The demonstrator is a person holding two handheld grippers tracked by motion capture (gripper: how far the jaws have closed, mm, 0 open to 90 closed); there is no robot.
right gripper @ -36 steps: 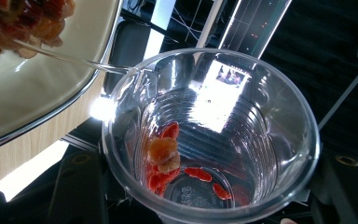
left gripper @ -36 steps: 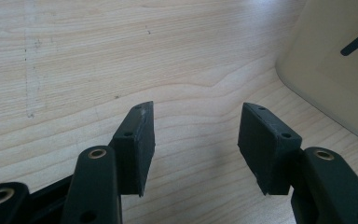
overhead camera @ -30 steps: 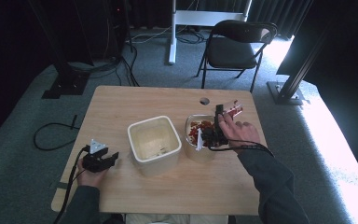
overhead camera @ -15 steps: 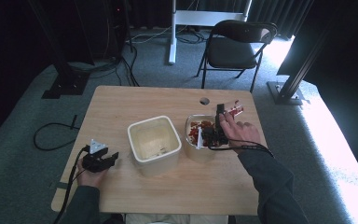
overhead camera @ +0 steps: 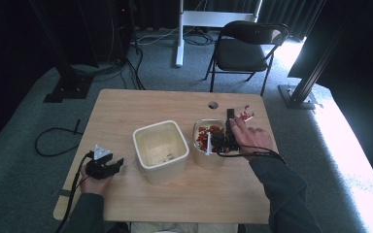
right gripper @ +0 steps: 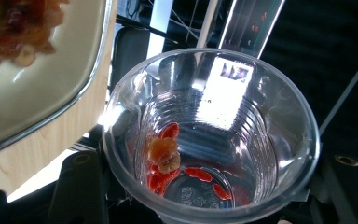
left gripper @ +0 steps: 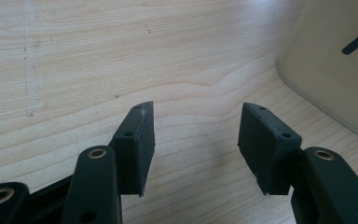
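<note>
— Status on the right side?

— Right gripper (overhead camera: 222,141) is clamped on the clear ribbed plastic cup (right gripper: 209,135). I have it tipped on its side over the small clear glass bowl of red and orange dried fruit (overhead camera: 201,156), which sits just right of the counter's (overhead camera: 126,107) centre. Looking down the jaws, a few red berries and one pale orange piece (right gripper: 164,154) cling to the cup's wall near the bottom. The bowl's rim shows at ten o'clock from the cup in the right gripper view, fruit blurred inside it.

— And the left?

— Left gripper (left gripper: 193,140) is open, jaws spread wide with nothing between them, low over bare wood at about eight o'clock on the counter. The cream square plastic tub (overhead camera: 161,149) stands at two o'clock from it, near but apart; its wall with black lettering fills the upper right corner of the left gripper view.

— Tub and bowl touching?

— Side by side, very close; I cannot tell if they touch.
</note>
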